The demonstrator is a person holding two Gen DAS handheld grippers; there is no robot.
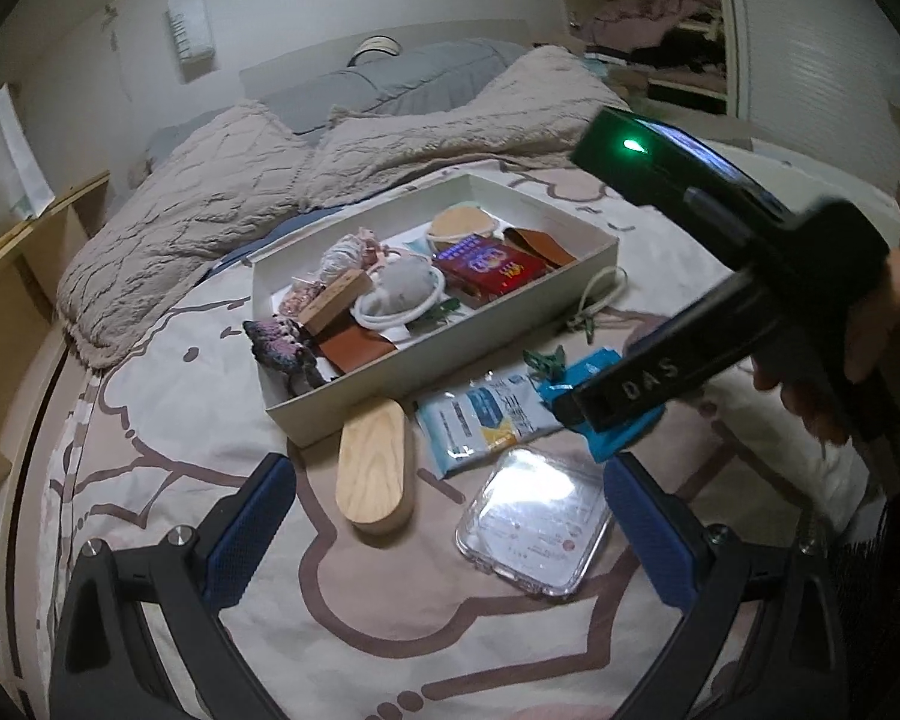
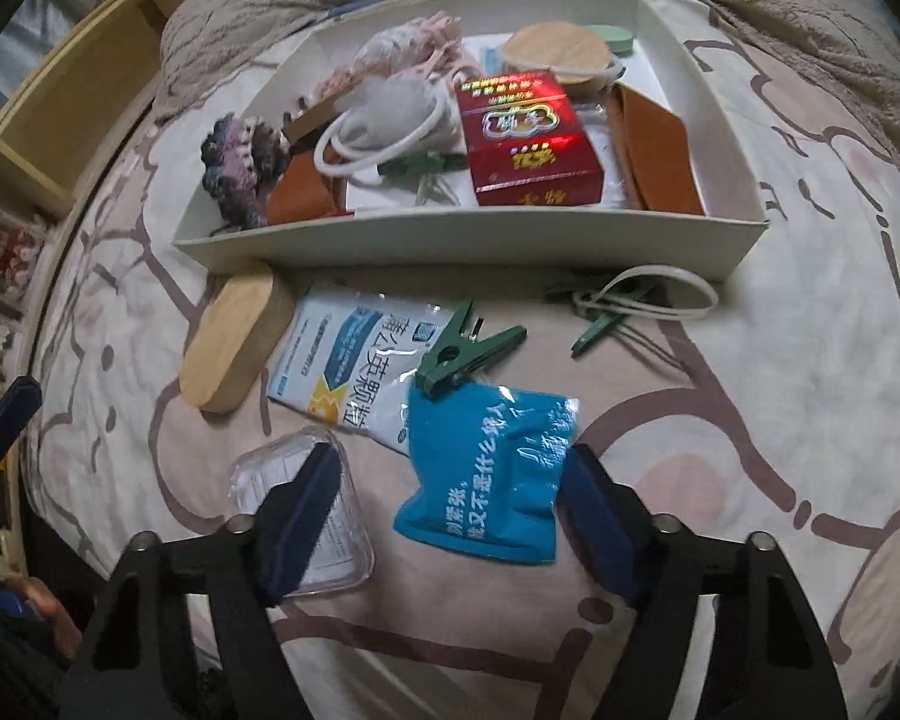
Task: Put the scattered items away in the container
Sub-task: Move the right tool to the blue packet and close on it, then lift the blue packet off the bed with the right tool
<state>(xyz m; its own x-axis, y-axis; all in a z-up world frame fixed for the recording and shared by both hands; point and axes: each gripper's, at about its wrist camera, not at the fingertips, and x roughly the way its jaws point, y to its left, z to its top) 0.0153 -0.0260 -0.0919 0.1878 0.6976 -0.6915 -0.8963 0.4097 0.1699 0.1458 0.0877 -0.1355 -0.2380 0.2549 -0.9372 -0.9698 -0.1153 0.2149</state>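
the right gripper (image 2: pixel 444 498) hangs with its jaws spread around the blue packet (image 2: pixel 486 474) on the bed (image 2: pixel 750 420), pads not touching it. the left gripper (image 1: pixel 450 522) is spread wide above the clear case (image 1: pixel 534 528). the white box (image 2: pixel 468 243) lies at twelve o'clock of the packet, a green clip (image 2: pixel 462 354) between them.

Bare bedsheet (image 2: pixel 720 420) right of the blue sachet (image 2: pixel 486 480) lies open; green clothespin (image 2: pixel 468 354), white sachet (image 2: pixel 354 366) and clear case (image 2: pixel 306 516) crowd its other sides.
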